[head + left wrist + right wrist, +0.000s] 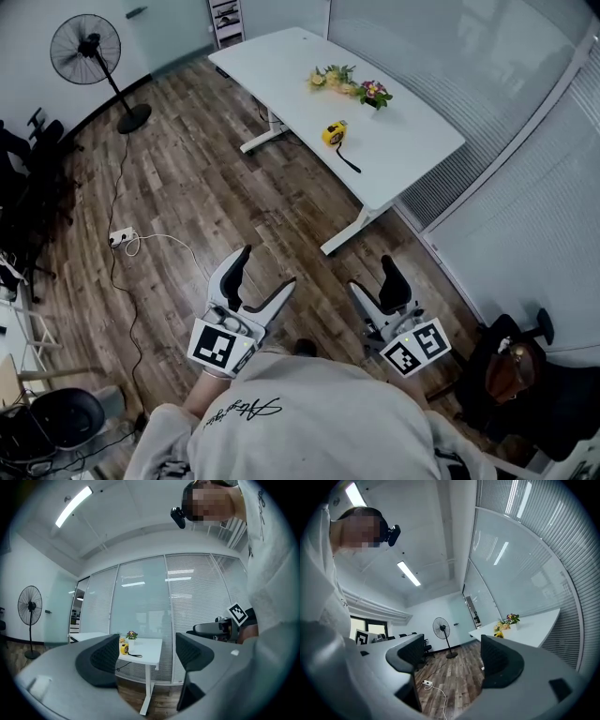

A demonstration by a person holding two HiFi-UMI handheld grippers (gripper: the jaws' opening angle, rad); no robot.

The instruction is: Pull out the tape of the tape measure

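Observation:
The yellow tape measure (pixel 335 134) lies on the white table (pixel 412 141) far ahead, its black strap trailing toward the table's near edge. Through the left gripper view the tape measure (pixel 123 648) shows small beside the left jaw, on the table (pixel 147 647). My left gripper (pixel 267 270) (pixel 147 651) is held low over the wooden floor, open, with nothing between its jaws. The right gripper (pixel 372 275) (pixel 452 656) is beside it, also open and empty. Both are well short of the table.
A bunch of flowers (pixel 349 84) (pixel 131 634) (pixel 509 619) lies on the table behind the tape measure. A standing fan (pixel 89 47) (pixel 440 629) is at the far left, with a power strip and cable (pixel 122 238) on the floor. Dark chairs (pixel 511 370) stand at right, and glass walls with blinds run behind the table.

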